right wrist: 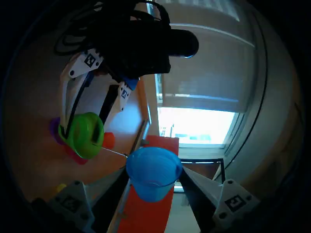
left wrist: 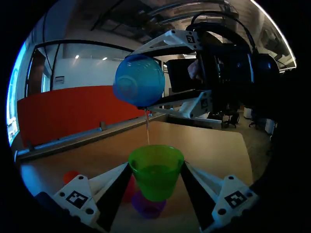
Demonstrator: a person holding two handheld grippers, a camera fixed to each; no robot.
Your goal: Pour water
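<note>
A green cup [left wrist: 156, 176] with water in it stands upright between my left gripper's [left wrist: 155, 166] fingers, which are shut on it. Above it a blue cup [left wrist: 139, 79] is tipped over, gripped by my right gripper [left wrist: 140, 82]. A thin stream of water [left wrist: 147, 130] falls from the blue cup's rim into the green cup. In the right gripper view the blue cup [right wrist: 153, 174] sits between my right gripper's [right wrist: 154, 170] fingers, and the green cup [right wrist: 83, 135] lies beyond it in my left gripper [right wrist: 83, 127].
A purple cup [left wrist: 149, 206], a red cup [left wrist: 130, 188] and an orange cup [left wrist: 70, 176] stand on the wooden table [left wrist: 210, 143] under the green cup. A small yellow thing [right wrist: 60, 187] lies nearby. An orange partition [left wrist: 70, 112] runs behind the table's far edge.
</note>
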